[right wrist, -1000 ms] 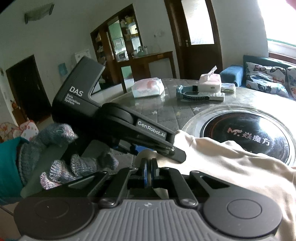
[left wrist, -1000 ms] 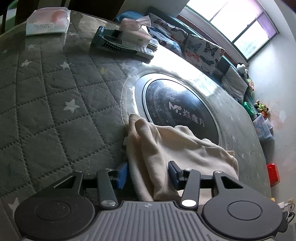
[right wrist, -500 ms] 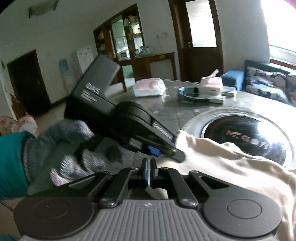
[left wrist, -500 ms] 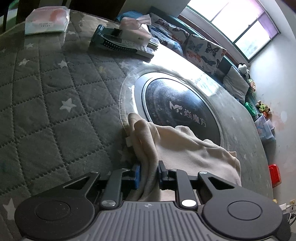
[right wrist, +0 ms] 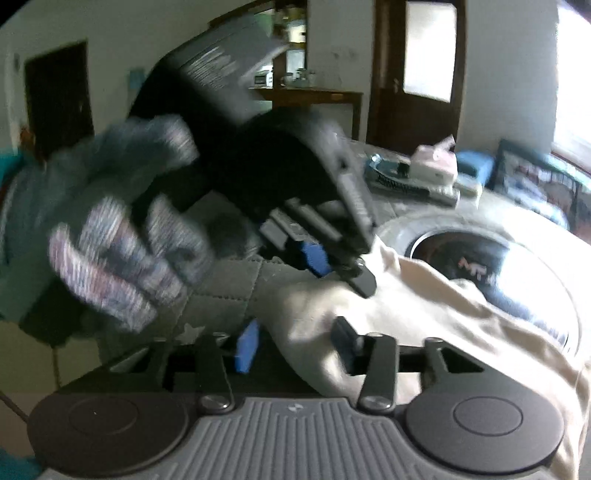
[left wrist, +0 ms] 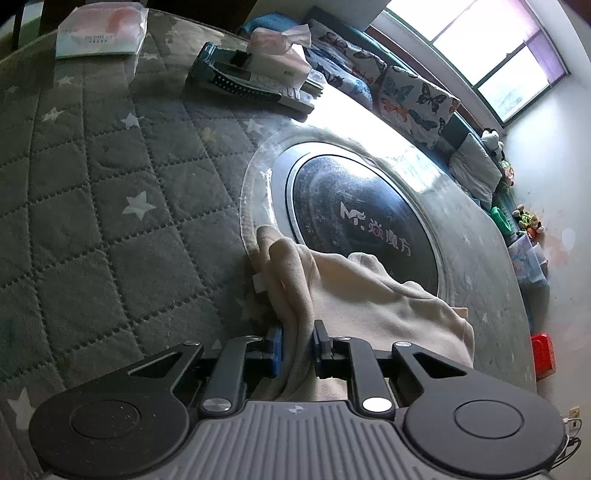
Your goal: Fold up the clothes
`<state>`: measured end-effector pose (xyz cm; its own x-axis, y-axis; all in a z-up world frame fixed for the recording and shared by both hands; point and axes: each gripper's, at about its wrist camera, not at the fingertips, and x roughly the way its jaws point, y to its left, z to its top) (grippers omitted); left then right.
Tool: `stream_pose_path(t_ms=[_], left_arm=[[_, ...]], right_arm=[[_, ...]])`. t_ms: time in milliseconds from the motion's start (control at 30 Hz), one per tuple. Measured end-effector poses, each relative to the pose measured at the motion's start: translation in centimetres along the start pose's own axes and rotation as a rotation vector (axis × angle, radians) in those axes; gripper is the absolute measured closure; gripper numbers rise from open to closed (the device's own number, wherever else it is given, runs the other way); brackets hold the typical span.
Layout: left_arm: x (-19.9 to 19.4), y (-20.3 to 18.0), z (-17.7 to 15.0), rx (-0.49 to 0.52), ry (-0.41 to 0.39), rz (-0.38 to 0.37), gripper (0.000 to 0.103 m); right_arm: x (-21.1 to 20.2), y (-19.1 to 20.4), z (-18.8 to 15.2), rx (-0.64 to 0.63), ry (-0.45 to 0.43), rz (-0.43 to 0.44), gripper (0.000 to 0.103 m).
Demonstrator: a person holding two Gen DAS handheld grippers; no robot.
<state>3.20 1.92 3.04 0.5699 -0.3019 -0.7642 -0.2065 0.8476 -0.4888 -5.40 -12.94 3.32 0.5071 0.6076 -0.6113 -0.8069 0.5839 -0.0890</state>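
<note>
Lighting: we note daylight from the window (left wrist: 491, 62), glare across the table (left wrist: 369, 122). Right wrist view motion-blurred, glove (right wrist: 110, 236) smeared; fisheye edges bent.

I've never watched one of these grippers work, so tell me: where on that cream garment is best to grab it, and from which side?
Best bet is the bunched, rolled edge of the cream garment nearest the quilted table cover, approached from the table's near side. That ridge stands up, so fingers can straddle it. The left gripper already pinches there; the right gripper sits open around a neighbouring fold.

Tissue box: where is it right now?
Left wrist view, upper centre: the tissue box sits at the table's far edge behind a dark tray, right of a white packet.
</note>
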Motion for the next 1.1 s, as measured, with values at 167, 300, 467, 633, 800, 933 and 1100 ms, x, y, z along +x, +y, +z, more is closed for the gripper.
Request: stream_pose_path(t_ms=[167,300,467,633,800,933,1100], left_arm=[[-0.3,0.4,0.0,-0.009,0.000,-0.013,0.083],[-0.5,0.9,0.1,-0.022,-0.004,-0.028,0.074],[-1.3,1.5,-0.1,-0.058,-0.024,-0.059,0.051],[-1.5,1.6,0.0,-0.121,-0.025,-0.109,0.043],[-1.7,1.9,-0.3,-0.191,-0.036,-0.160,0.040],[-1.1,1.8,-0.4,-0.239,-0.026,-0.198,0.038],[-0.4,1.2,-0.1,-0.228,-0.029,-0.198,0.064]], right_arm=[[1.1,1.4,-0.1,-0.073,0.001,-0.077,0.078],[0.1,-0.5,0.3,0.040,-0.026,-0.028,0.092],[-1.8,-3.7,0.7,0.212,-0.067,0.038,0.094],[-2.9,-5.8,0.8,0.312,-0.100,0.073,0.094],[-3.4,-6.3,0.4,0.341,-0.116,0.068,0.094],[-3.6,-6.1,0.5,0.347,-0.123,0.072,0.094],[-3.5,-6.0,0.4,0.348,-0.116,0.074,0.094]])
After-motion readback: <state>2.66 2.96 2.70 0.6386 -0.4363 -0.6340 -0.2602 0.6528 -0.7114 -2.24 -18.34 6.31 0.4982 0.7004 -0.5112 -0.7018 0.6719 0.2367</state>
